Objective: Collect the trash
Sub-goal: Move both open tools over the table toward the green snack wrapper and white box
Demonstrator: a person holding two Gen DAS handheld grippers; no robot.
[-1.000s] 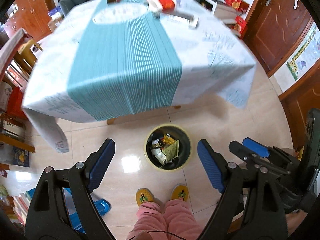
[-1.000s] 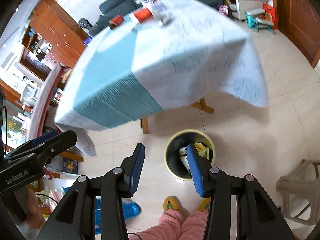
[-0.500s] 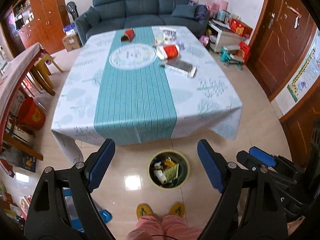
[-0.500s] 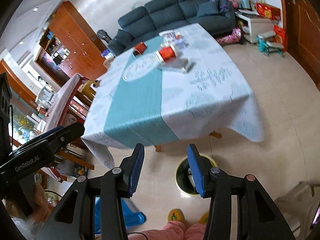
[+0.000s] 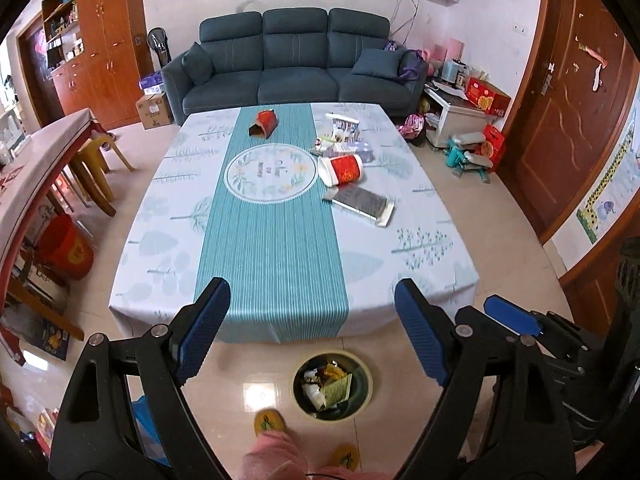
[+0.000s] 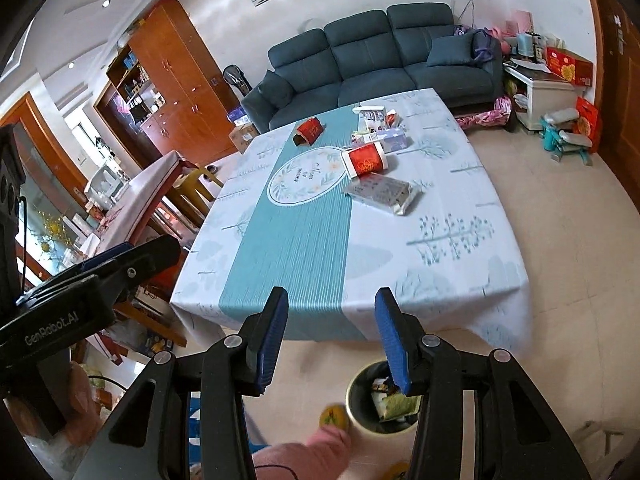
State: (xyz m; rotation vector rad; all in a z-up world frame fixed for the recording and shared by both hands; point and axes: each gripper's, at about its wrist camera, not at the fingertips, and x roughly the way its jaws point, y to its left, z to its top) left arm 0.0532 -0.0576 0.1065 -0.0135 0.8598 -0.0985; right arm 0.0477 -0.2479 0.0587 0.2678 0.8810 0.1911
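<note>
A round yellow-rimmed bin (image 5: 331, 386) (image 6: 362, 408) holding wrappers stands on the floor below the table's near edge. On the tablecloth (image 5: 280, 248) (image 6: 440, 248) lie a red-and-white cup on its side (image 5: 341, 170) (image 6: 366, 162), a silver foil packet (image 5: 362, 202) (image 6: 384, 192), a small red carton (image 5: 264, 123) (image 6: 309, 131) and a cluster of wrappers (image 5: 342, 136) (image 6: 378, 126). My left gripper (image 5: 310, 332) hangs open and empty above the near edge. My right gripper (image 6: 330, 334) is also open, narrower, with nothing between its fingers.
A dark blue sofa (image 5: 294, 68) stands behind the table. Wooden cabinets (image 5: 100, 52) line the left wall, a wooden door (image 5: 576, 120) the right. A red bucket (image 5: 66, 246) and a second table (image 5: 32, 168) are at the left. A person's pink trouser legs and yellow slippers (image 5: 270, 420) are beside the bin.
Both grippers have risen and tilted up, away from the bin. The view went from the bin and table edge to the whole table top and the sofa. Jaw widths are unchanged.
</note>
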